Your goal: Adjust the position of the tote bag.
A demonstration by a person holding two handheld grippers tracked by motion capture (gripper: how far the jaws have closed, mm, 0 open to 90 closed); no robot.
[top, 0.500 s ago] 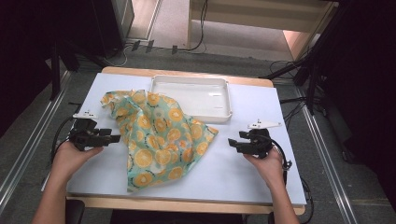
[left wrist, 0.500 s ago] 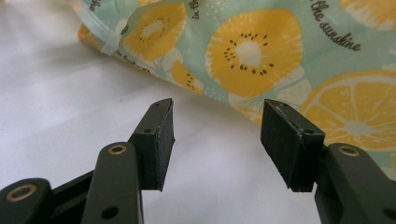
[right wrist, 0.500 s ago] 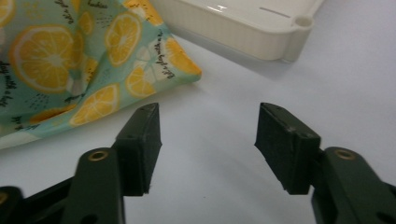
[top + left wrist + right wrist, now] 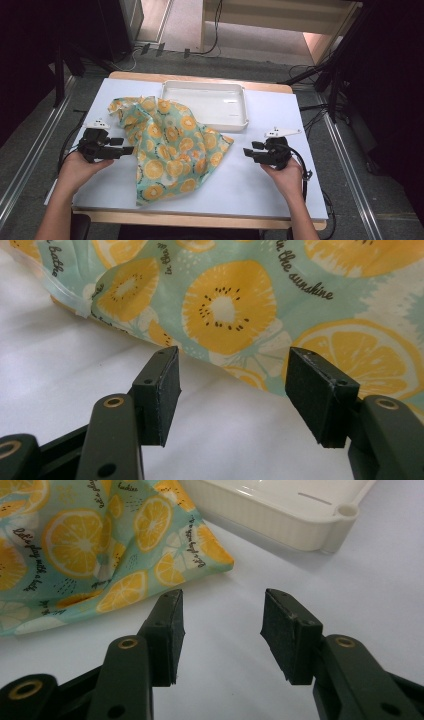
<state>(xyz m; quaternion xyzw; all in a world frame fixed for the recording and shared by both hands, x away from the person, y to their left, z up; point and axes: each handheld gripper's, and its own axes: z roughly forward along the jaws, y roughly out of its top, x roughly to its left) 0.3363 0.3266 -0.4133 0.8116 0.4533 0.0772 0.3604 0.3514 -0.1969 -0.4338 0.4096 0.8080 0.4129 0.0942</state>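
Note:
A crumpled mint-green cloth (image 4: 170, 145) printed with orange slices lies on the white table cover, left of centre. My left gripper (image 4: 129, 146) rests low at the cloth's left edge and points right. In the left gripper view its jaws stand open (image 4: 232, 385), with the cloth's edge (image 4: 235, 305) just beyond the fingertips and nothing between them. My right gripper (image 4: 249, 151) sits to the right of the cloth and points left toward the cloth's right corner (image 4: 200, 545). Its jaws are open (image 4: 222, 625) over bare table, a short way from that corner.
A white rectangular tray (image 4: 245, 107) stands empty at the back of the table, its near corner (image 4: 345, 512) touching the cloth's far side. The table's front edge (image 4: 200, 217) is close to both hands. Cables and rails run along the floor on both sides.

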